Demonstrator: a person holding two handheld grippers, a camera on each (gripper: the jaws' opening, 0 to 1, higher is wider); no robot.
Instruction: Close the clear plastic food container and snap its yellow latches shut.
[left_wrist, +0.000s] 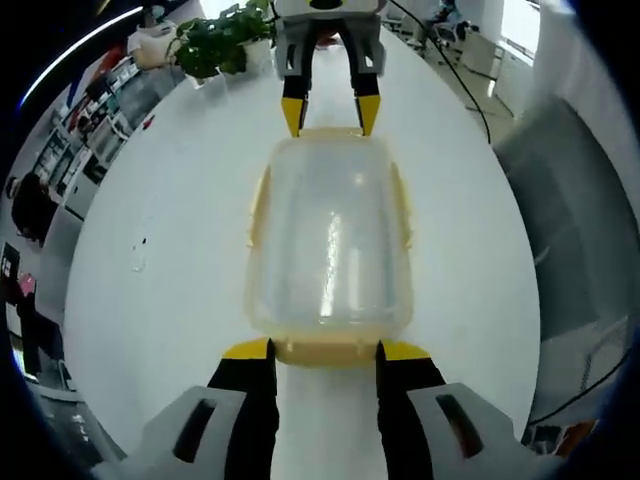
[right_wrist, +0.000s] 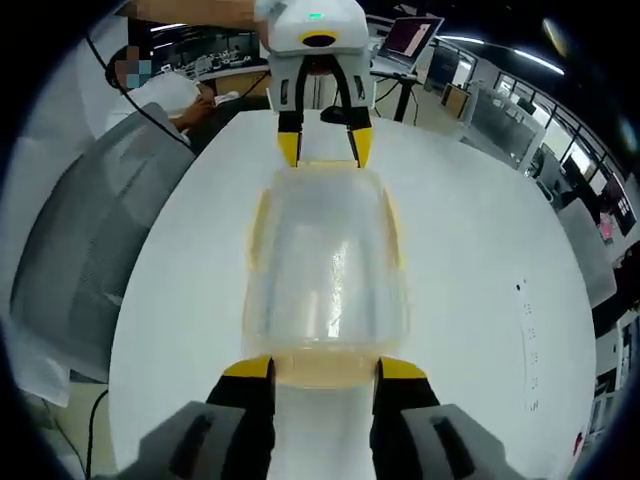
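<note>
A clear plastic food container (left_wrist: 330, 235) (right_wrist: 325, 265) lies lengthwise on the white table (left_wrist: 160, 250) with its lid resting on top. Yellow latches (left_wrist: 258, 208) run along its long sides and flare slightly outward. My left gripper (left_wrist: 326, 350) is open, its yellow-tipped jaws flanking the yellow end latch (left_wrist: 325, 351) nearest it. At the opposite end, my right gripper (right_wrist: 325, 368) is open too and straddles the other end latch (right_wrist: 325, 372). Each gripper faces the other across the container: the right gripper (left_wrist: 330, 113) shows in the left gripper view, the left gripper (right_wrist: 324, 145) in the right gripper view.
A potted plant (left_wrist: 215, 40) stands at one end of the table. A black cable (left_wrist: 455, 75) runs along that end. Grey chairs (left_wrist: 565, 200) (right_wrist: 90, 235) flank one long side. A person (right_wrist: 170, 95) sits beyond the table, near a laptop (right_wrist: 410, 35).
</note>
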